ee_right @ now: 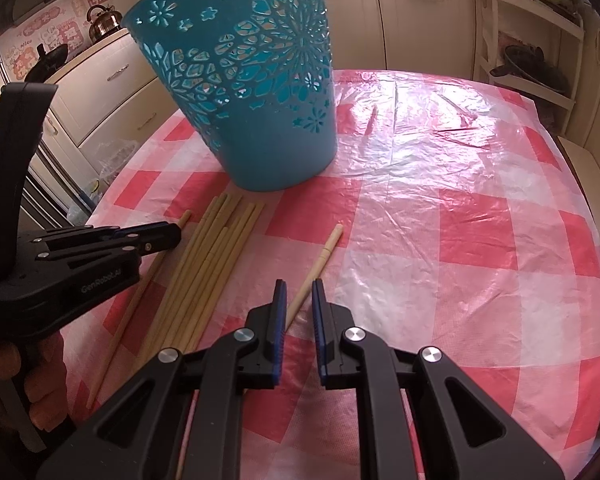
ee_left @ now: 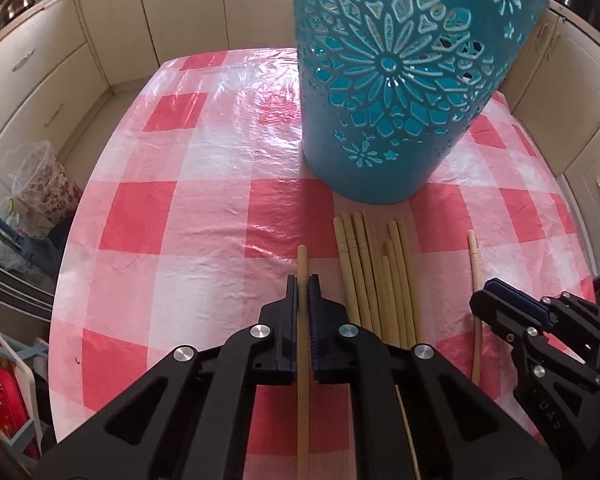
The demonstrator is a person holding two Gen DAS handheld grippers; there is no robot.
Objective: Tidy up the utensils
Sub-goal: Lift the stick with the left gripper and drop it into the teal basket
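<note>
Chopsticks lie on the pink-and-white checked tablecloth (ee_left: 204, 216) in the lower half of both views, in front of a teal cut-out holder (ee_left: 384, 92) that stands upright at upper centre. At lower centre of the left wrist view, the left gripper (ee_left: 302, 285) is clamped on a single chopstick (ee_left: 302, 264), its pads pressing the stick from both sides; the stick runs straight up the frame between them, its tip showing just beyond the fingertips. Just right of that, the bundle of chopsticks (ee_left: 374, 272) lies loose on the cloth, parallel and touching one another. Further right, a lone chopstick (ee_left: 476, 280) lies apart from the bundle. In the right wrist view the right gripper (ee_right: 299, 286) stands narrowly open astride this stick, at lower centre of the frame; whether its pads press on it cannot be told.
</note>
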